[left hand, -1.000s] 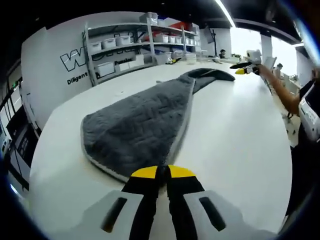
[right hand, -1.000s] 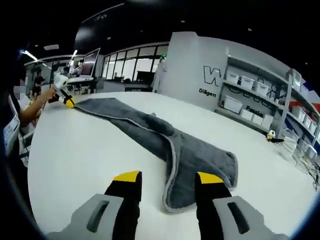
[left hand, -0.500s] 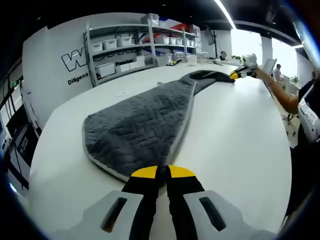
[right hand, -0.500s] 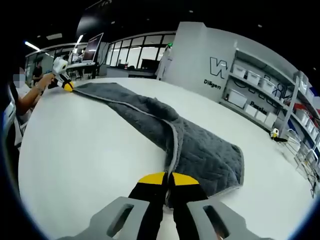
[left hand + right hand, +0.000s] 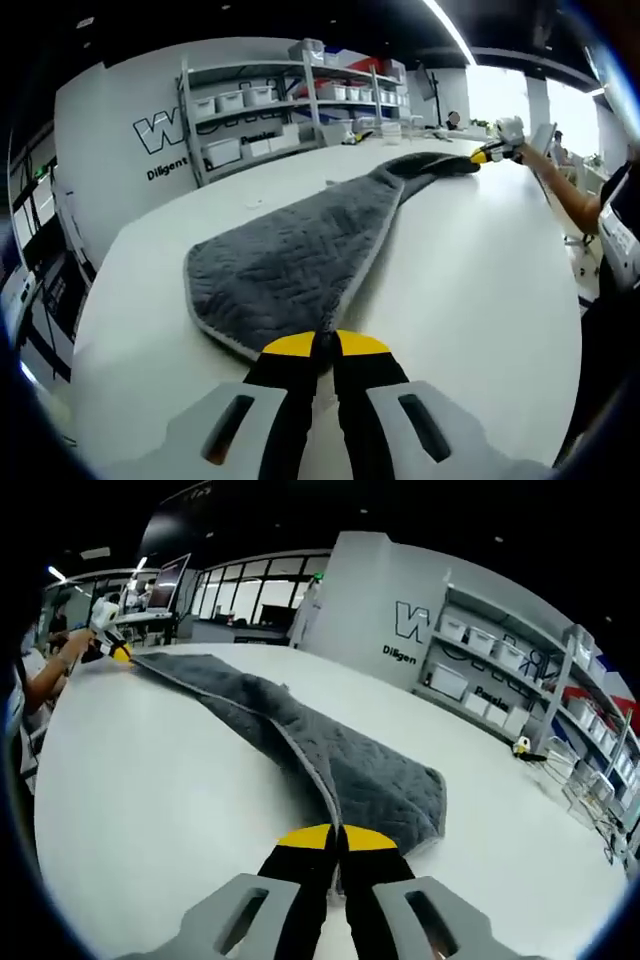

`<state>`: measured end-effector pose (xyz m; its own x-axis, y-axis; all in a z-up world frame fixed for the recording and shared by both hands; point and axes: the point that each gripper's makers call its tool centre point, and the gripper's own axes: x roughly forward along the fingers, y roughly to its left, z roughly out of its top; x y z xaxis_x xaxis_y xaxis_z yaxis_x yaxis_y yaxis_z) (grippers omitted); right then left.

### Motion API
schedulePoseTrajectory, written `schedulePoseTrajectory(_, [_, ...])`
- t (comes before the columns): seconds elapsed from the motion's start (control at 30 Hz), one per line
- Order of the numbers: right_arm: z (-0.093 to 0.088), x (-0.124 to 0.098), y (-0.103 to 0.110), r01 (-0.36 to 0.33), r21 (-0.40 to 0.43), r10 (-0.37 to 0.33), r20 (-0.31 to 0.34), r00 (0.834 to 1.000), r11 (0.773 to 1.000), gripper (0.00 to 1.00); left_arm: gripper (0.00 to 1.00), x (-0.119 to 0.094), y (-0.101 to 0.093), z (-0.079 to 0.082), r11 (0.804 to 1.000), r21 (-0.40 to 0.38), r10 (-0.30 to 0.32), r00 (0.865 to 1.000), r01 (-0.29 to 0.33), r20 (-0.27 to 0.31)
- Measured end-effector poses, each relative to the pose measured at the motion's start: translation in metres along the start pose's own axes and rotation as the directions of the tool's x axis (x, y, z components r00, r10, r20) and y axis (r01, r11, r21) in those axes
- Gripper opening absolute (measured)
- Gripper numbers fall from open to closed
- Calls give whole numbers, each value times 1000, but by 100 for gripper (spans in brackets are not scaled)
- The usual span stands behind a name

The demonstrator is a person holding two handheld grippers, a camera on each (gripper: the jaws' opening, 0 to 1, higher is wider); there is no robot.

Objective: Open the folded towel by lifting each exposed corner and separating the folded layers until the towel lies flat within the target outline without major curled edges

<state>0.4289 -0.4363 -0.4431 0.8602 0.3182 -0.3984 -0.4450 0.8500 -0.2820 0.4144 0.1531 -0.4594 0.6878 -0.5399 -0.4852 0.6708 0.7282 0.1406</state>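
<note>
A grey quilted towel [image 5: 285,260] with a pale hem stretches in a long, partly folded strip across the white table [image 5: 470,290]. My left gripper [image 5: 325,346] is shut on the towel's near corner. In the left gripper view, the right gripper [image 5: 488,153] grips the towel's narrow far end, held by a hand. In the right gripper view, my right gripper [image 5: 337,835] is shut on the near edge of the same towel [image 5: 370,780]. The left gripper [image 5: 112,648] pinches the far end there. The middle of the towel is bunched and folded over lengthwise.
Grey shelves with white bins [image 5: 260,110] line the wall beyond the table [image 5: 150,780]. A small yellow object [image 5: 522,747] sits near the table's far edge. A person's arm [image 5: 575,200] reaches along the table's side. Desks and monitors [image 5: 170,590] stand farther back.
The right gripper went from open beside the towel's end to shut on it. The towel is now drawn out straighter between both grippers. The left gripper kept its hold.
</note>
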Motion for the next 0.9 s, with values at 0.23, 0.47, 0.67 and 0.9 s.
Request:
schedulePoseTrajectory(0.23, [5,-21,-18,78,15,-78,29,997,997,0,5,-11,9,1,999,-14,39,999,-39,13])
schedulePoseTrajectory(0.47, [-5,-31,-19,85,28,-85,8,996,996,0,5,-25,16,-3,997,-32,70,997,-69,21])
schedulePoseTrajectory(0.67, [-21,-35,-7,61,13,-61,-44,997,998,0,5,-32,11,-10,997,-48,63,998,-63,9])
schedulePoseTrajectory(0.9, [-41,-47,13,15,-51,-22,-147,989,999,0,5,-38,5,-20,998,-43,54,998,-55,-23])
